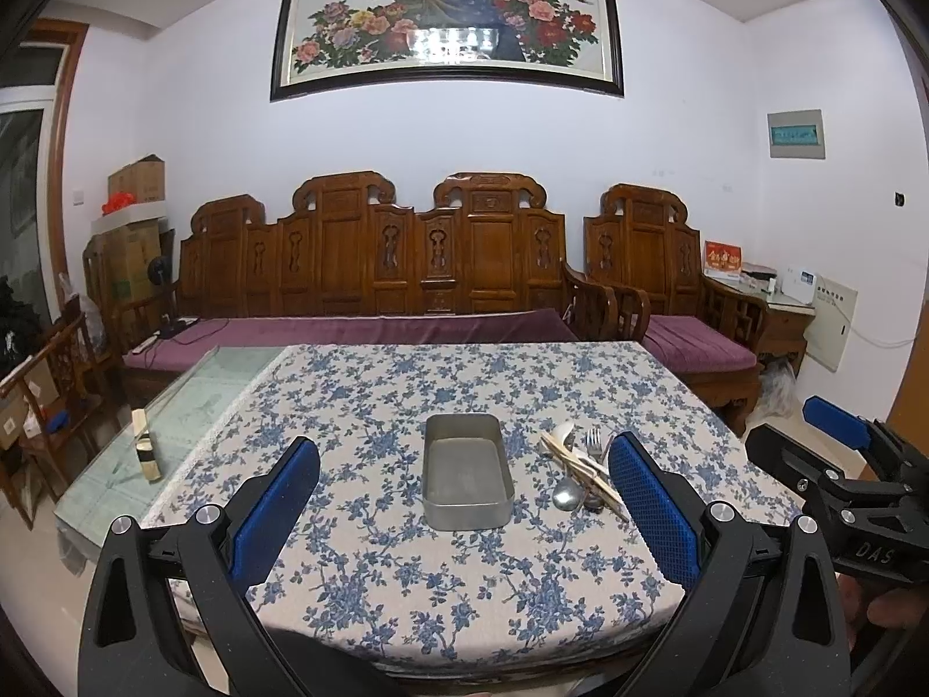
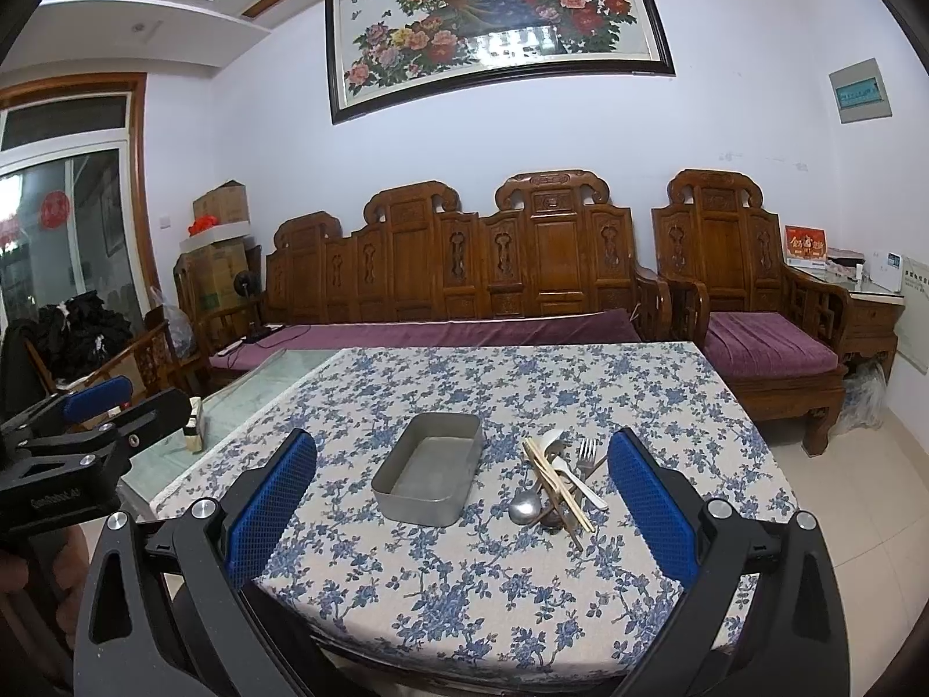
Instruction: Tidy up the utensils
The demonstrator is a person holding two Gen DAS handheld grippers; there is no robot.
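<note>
On a counter under a blue floral cloth, a metal tin sits just left of piled utensils, seemingly chopsticks, fork and spoons, while the left tool and right tool hover with fingers spread apart, holding nothing.

Even, soft indoor light; shadows on the bench ahead of the jaws are faint. Glare whitens the framed painting. Fisheye bending and dark vignetting mark the edges.
</note>
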